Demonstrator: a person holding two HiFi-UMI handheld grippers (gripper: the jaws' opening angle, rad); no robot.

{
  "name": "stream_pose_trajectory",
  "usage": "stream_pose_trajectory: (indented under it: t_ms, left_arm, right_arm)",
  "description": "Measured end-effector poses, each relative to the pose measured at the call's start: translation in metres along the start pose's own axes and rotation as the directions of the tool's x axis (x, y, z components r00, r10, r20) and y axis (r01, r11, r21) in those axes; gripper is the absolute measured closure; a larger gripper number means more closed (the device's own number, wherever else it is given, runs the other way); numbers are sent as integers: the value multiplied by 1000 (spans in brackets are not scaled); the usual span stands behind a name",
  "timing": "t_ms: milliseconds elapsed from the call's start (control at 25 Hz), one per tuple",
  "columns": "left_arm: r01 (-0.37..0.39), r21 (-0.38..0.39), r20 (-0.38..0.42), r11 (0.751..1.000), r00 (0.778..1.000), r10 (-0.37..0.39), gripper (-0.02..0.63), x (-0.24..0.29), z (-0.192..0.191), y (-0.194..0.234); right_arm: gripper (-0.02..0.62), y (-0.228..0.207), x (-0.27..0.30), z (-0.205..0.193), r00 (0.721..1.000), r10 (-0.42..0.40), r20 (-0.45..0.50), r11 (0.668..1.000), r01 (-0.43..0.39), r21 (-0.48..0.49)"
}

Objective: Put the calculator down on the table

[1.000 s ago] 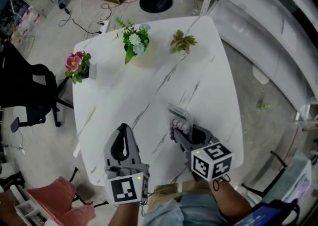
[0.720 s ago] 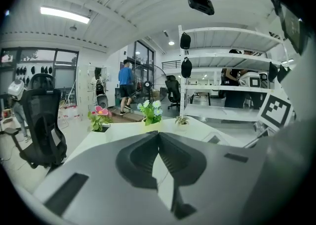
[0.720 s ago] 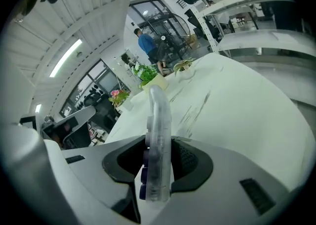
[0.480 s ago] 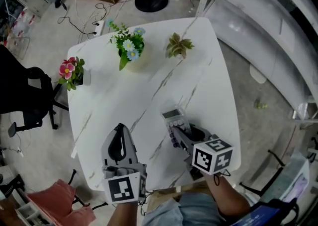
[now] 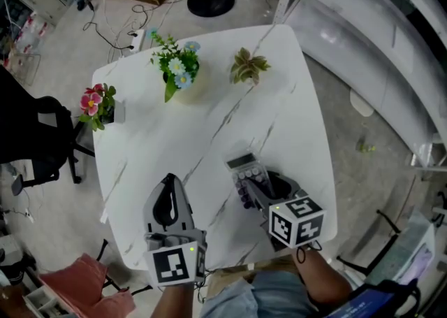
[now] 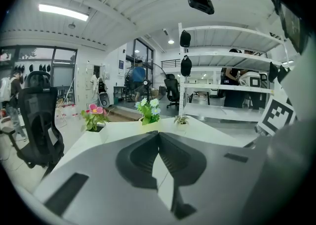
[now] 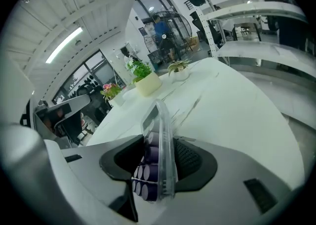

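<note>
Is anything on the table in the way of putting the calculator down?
Nothing visible. The calculator stands between the right tool's jaws, which have just been opening, with bare table around it. The flower pots stand far off.

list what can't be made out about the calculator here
- Calculator display: too small in the head view, nearly edge-on in the right gripper view.
- Whether it rests on the table: its lower edge is hidden by the right gripper, whose jaws have just been opening around it.
</note>
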State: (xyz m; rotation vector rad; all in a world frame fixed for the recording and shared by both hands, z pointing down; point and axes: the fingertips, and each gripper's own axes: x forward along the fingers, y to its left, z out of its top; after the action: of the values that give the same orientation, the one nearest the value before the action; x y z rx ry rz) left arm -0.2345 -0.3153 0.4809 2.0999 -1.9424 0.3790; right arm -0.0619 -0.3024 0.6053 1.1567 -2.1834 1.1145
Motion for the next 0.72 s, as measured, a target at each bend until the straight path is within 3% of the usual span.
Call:
stream_pose_trajectory:
  t_ms: [480, 720]
  left_arm:
    - [-3, -7, 5, 1000, 1000, 3, 598, -8, 9, -5]
    - [5, -4, 50, 1000, 999, -5, 598, -19, 24, -8]
  right_arm:
    - [370, -17, 6, -3, 1000, -23, 4, 1000, 23, -2]
    - [370, -16, -7, 13, 998, -40, 57, 999, 42, -27]
